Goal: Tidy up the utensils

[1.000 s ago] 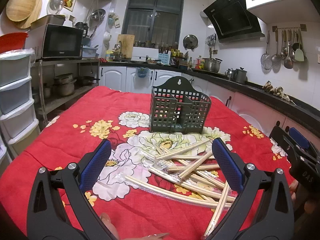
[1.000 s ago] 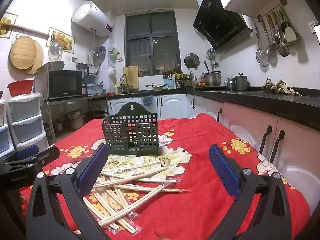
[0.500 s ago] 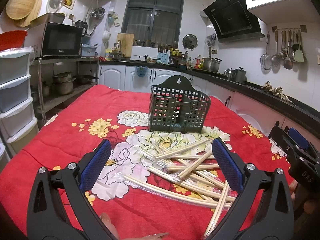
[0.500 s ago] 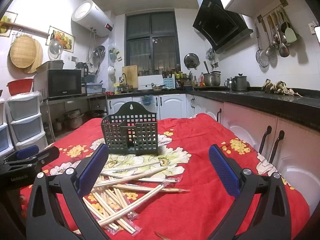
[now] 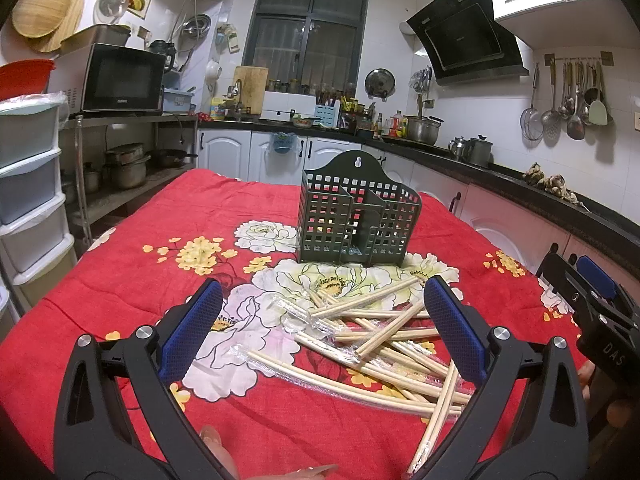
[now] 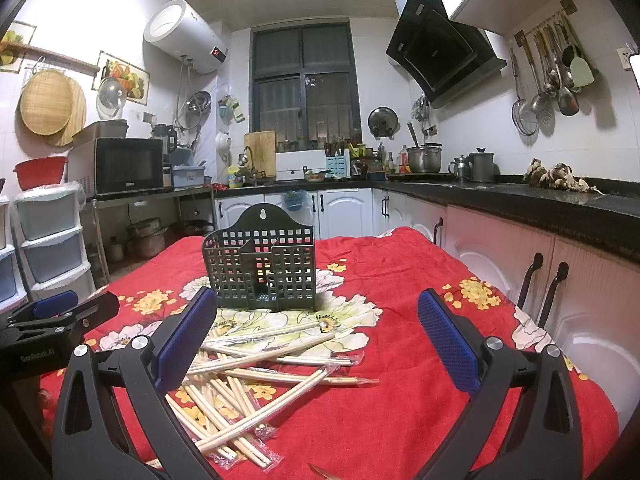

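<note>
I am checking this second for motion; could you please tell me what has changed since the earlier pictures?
Almost nothing: both views shift only slightly. The left hand-held gripper and right hand-held gripper stay open and empty, the chopsticks stay piled on the red cloth, and the green holder stays upright behind them.

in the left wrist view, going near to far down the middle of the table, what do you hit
open left gripper → heap of wrapped wooden chopsticks on the red floral tablecloth → dark green perforated plastic utensil holder → white lower cabinets under the black countertop → dark barred window
</note>
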A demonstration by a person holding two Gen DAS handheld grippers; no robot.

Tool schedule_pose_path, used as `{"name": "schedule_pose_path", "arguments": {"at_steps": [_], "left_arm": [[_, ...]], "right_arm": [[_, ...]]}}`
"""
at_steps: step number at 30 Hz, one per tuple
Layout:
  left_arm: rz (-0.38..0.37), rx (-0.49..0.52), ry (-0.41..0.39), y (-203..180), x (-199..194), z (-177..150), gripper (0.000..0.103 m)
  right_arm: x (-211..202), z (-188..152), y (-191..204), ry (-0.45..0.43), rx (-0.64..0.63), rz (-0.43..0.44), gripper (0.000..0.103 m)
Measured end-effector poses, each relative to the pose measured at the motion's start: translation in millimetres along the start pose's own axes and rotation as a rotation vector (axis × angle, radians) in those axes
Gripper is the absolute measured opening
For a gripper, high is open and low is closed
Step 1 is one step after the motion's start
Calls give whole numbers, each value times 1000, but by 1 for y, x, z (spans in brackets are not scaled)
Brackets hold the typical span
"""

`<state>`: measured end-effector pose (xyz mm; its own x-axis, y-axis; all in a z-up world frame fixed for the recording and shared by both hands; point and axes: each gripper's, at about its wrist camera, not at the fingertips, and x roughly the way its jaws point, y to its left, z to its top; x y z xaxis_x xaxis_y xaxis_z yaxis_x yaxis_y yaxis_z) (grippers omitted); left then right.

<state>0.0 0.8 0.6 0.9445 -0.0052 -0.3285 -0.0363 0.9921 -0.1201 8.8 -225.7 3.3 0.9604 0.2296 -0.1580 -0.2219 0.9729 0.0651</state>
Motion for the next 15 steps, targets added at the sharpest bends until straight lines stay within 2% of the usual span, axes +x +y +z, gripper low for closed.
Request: {"name": "schedule_pose_path", "arguments": {"at_steps": [11,15], "left_arm": [[-1,-1,2,-7,2,-3,93],[-3,-3,12,-9,4,-5,93]], "right_arm": [[0,0,1,0,-2,4,97],[0,1,4,13,-12,37,97]]}}
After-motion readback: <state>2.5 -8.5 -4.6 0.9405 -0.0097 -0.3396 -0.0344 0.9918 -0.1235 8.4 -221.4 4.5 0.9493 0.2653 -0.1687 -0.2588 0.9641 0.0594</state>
